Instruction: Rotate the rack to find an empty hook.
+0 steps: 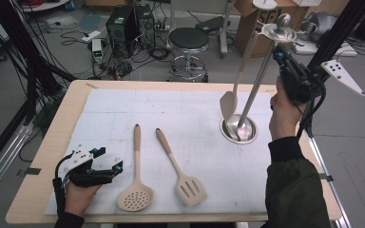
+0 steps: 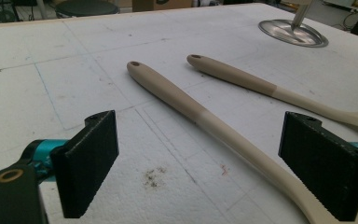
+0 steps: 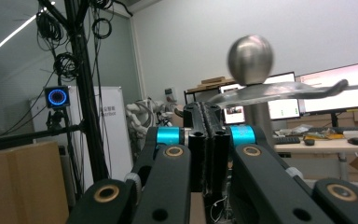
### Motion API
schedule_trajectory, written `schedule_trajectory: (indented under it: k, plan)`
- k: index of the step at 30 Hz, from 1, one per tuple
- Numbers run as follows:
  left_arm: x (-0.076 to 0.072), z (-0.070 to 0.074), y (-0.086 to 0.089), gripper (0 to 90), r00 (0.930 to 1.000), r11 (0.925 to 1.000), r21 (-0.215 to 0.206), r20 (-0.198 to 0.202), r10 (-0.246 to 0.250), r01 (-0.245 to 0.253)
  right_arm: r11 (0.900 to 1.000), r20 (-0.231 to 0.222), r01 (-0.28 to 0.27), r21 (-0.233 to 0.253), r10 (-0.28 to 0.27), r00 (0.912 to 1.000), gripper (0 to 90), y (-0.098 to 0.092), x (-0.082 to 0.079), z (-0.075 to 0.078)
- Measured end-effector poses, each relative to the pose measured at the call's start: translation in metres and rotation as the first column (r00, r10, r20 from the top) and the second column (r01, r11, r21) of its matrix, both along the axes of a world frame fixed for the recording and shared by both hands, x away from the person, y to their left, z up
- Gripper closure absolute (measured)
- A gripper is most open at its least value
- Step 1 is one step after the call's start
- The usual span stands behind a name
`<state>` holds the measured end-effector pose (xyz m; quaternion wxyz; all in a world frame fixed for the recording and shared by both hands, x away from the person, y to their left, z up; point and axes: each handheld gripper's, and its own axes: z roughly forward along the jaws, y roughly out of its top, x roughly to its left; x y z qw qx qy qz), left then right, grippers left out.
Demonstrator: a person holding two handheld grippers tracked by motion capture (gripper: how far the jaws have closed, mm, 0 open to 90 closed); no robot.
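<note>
Two beige utensils lie on the white foam mat (image 1: 123, 109): a perforated skimmer (image 1: 135, 194) and a slotted spatula (image 1: 188, 189). My left gripper (image 1: 110, 158) rests open at the front left, beside the skimmer. In the left gripper view its jaws (image 2: 209, 163) stand wide apart and the skimmer handle (image 2: 177, 95) runs between them, near the right one. The spatula handle (image 2: 235, 77) lies beyond. A metal stand (image 1: 239, 129) rises at the right, with a beige spoon (image 1: 228, 104) hanging from its top. My right gripper (image 1: 278, 50) is raised beside the stand's top, jaws (image 3: 209, 122) pressed shut with nothing seen between them. The ball top (image 3: 250, 59) is just behind.
The wooden table edge (image 1: 71, 109) frames the mat. Beyond the table stand a black stool (image 1: 188, 40), computer towers (image 1: 123, 23) with cables, and a cardboard box (image 1: 252, 21). Black frame poles rise at the far left and at the right (image 1: 342, 28).
</note>
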<state>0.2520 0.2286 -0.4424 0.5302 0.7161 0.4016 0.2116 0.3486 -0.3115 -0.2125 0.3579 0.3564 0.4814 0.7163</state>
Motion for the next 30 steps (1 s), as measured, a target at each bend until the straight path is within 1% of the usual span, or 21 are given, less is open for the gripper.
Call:
schedule_trajectory:
  k: [3, 6, 8, 10, 11, 12, 13, 14, 16, 18, 19, 20, 21, 22, 23, 27, 30]
  plan:
    - [0.0, 0.0, 0.0, 12.5, 1.0, 1.0, 0.0, 0.002, 0.0, 0.0, 1.0, -0.004, -0.007, -0.005, 0.007, 1.0, 90.0, 0.007, 0.002, 0.002]
    - [0.0, 0.0, 0.0, 12.5, 1.0, 1.0, 0.0, 0.002, 0.0, 0.0, 1.0, -0.017, -0.015, -0.006, 0.015, 0.9997, 90.0, 0.015, 0.006, 0.003]
    - [0.0, 0.0, 0.0, 12.5, 1.0, 1.0, -0.001, 0.004, 0.001, -0.001, 1.0, -0.019, -0.025, -0.014, 0.025, 0.9995, 89.9, 0.017, 0.009, 0.002]
    - [-0.001, 0.0, 0.0, 12.5, 1.0, 1.0, 0.001, 0.003, 0.0, 0.0, 1.0, -0.025, -0.021, -0.018, 0.021, 0.9995, 89.9, 0.017, 0.009, 0.002]
    - [-0.002, 0.001, 0.001, 12.5, 1.0, 1.0, 0.002, 0.004, 0.0, 0.0, 1.0, -0.017, -0.02, -0.018, 0.02, 0.9997, 89.9, 0.017, 0.008, 0.001]
    - [-0.002, 0.001, 0.001, 12.5, 1.0, 1.0, -0.001, 0.005, 0.001, -0.001, 1.0, -0.013, -0.023, -0.013, 0.022, 0.9997, 89.9, 0.016, 0.007, 0.0]
    - [-0.002, 0.001, 0.001, 12.5, 1.0, 1.0, -0.002, 0.005, 0.0, 0.0, 1.0, -0.02, -0.023, -0.008, 0.023, 0.9995, 90.0, 0.014, 0.007, -0.001]
    - [-0.002, 0.001, 0.001, 12.5, 1.0, 1.0, -0.002, 0.005, 0.001, -0.001, 1.0, -0.019, -0.017, 0.004, 0.017, 0.9997, 89.9, 0.01, 0.005, -0.004]
    - [-0.003, 0.001, 0.001, 12.5, 1.0, 1.0, -0.002, 0.004, 0.002, -0.002, 1.0, -0.021, -0.011, 0.003, 0.011, 0.9997, 90.0, 0.008, 0.004, -0.005]
    - [-0.003, 0.001, 0.001, 12.5, 1.0, 1.0, 0.002, 0.007, 0.001, -0.001, 1.0, -0.021, 0.001, 0.023, -0.001, 0.9998, 90.0, -0.001, 0.003, -0.011]
    - [-0.003, 0.001, 0.001, 12.5, 1.0, 1.0, 0.001, 0.007, 0.0, 0.0, 1.0, -0.021, 0.001, 0.023, -0.001, 0.9998, 90.0, -0.001, 0.003, -0.011]
    - [-0.003, 0.001, 0.0, 12.6, 1.0, 1.0, 0.0, 0.007, 0.001, -0.001, 0.999, -0.033, 0.014, 0.05, -0.013, 0.9994, 90.0, -0.012, 0.002, -0.015]
    - [-0.003, 0.001, 0.0, 12.6, 1.0, 1.0, -0.001, 0.008, 0.002, -0.002, 0.999, -0.033, 0.014, 0.05, -0.013, 0.9994, 90.0, -0.012, 0.002, -0.015]
    - [-0.003, 0.001, 0.0, 12.5, 1.0, 1.0, -0.001, 0.008, 0.002, -0.002, 0.998, -0.032, 0.022, 0.066, -0.02, 0.9993, 90.0, -0.017, 0.001, -0.015]
    - [-0.003, 0.001, 0.0, 12.6, 1.0, 1.0, -0.001, 0.009, 0.004, -0.004, 0.995, -0.021, 0.03, 0.09, -0.028, 0.9994, 90.0, -0.024, 0.0, -0.014]
    - [-0.002, 0.001, 0.0, 12.5, 1.0, 1.0, 0.002, 0.007, 0.002, -0.002, 0.994, -0.019, 0.044, 0.101, -0.042, 0.9989, 89.9, -0.031, -0.002, -0.012]
    - [-0.002, 0.001, 0.0, 12.6, 1.0, 1.0, 0.004, 0.007, 0.001, -0.001, 0.993, 0.005, 0.038, 0.108, -0.039, 0.9992, 89.9, -0.033, -0.004, -0.007]
